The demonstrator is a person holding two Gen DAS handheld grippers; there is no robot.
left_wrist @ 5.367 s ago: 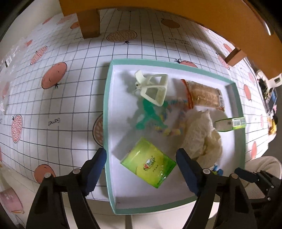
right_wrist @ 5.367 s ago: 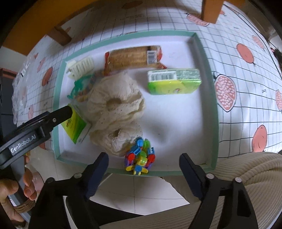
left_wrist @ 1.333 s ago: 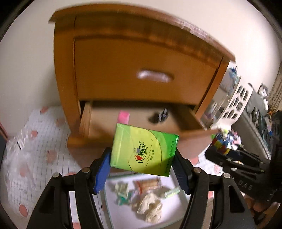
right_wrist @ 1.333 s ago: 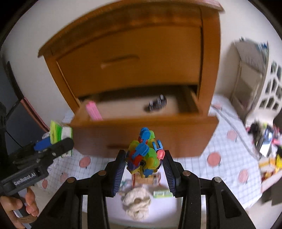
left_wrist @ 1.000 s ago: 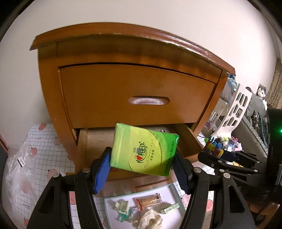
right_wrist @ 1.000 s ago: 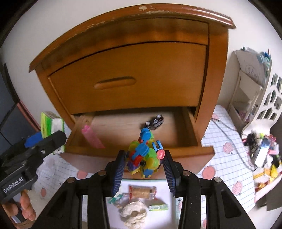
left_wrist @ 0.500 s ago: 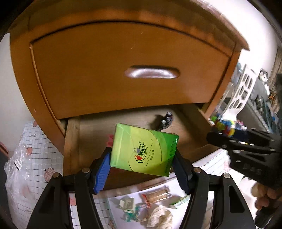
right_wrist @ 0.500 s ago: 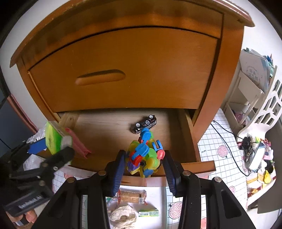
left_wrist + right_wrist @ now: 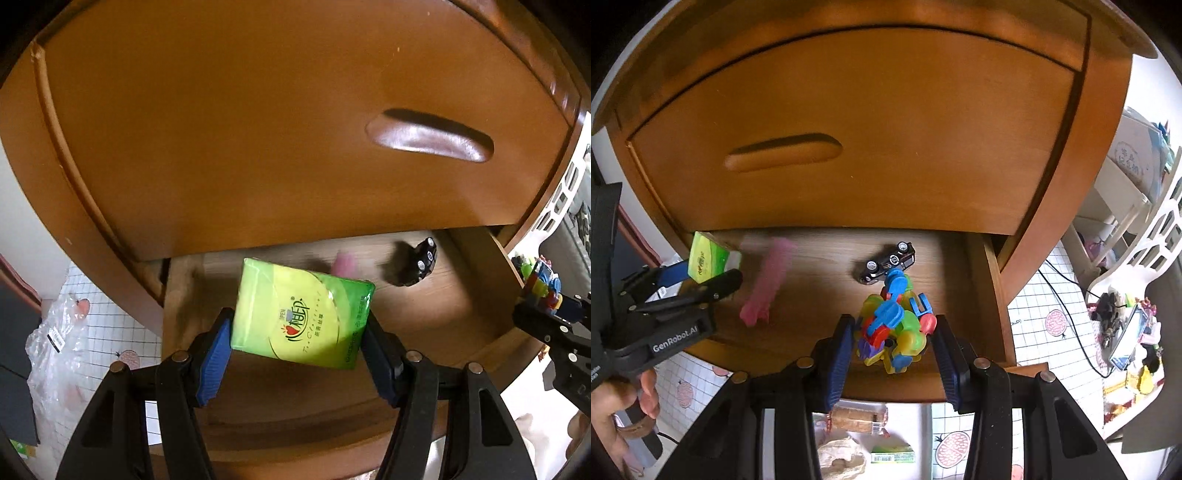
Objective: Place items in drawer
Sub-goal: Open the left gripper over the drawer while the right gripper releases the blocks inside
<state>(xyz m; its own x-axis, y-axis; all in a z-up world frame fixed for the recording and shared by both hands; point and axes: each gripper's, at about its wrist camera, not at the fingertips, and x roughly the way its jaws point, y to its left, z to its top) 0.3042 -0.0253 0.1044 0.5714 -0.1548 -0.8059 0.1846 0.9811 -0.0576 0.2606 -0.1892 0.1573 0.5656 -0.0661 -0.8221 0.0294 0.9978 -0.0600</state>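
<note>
My left gripper point(image 9: 300, 354) is shut on a green tissue pack point(image 9: 301, 314) and holds it over the left part of the open wooden drawer point(image 9: 288, 402). The same tissue pack point(image 9: 709, 258) shows at the left of the right wrist view. My right gripper point(image 9: 894, 360) is shut on a colourful plastic toy cluster point(image 9: 894, 332), above the drawer point(image 9: 986, 291) near its front right. The cluster point(image 9: 541, 286) also shows at the far right of the left wrist view. Inside the drawer lie a black toy car point(image 9: 888, 262) and a pink item point(image 9: 768, 282).
The closed upper drawer front point(image 9: 849, 125) with its recessed handle point(image 9: 783, 151) overhangs the opening. Below on the floor tray lie a biscuit packet point(image 9: 855, 415), a cream cloth point(image 9: 842, 459) and a small green pack point(image 9: 892, 454). A white shelf point(image 9: 1137, 229) stands at the right.
Both grippers have moved forward and closer to the open drawer, carrying the tissue pack and the toy cluster over its interior. The tray has dropped out of the left view.
</note>
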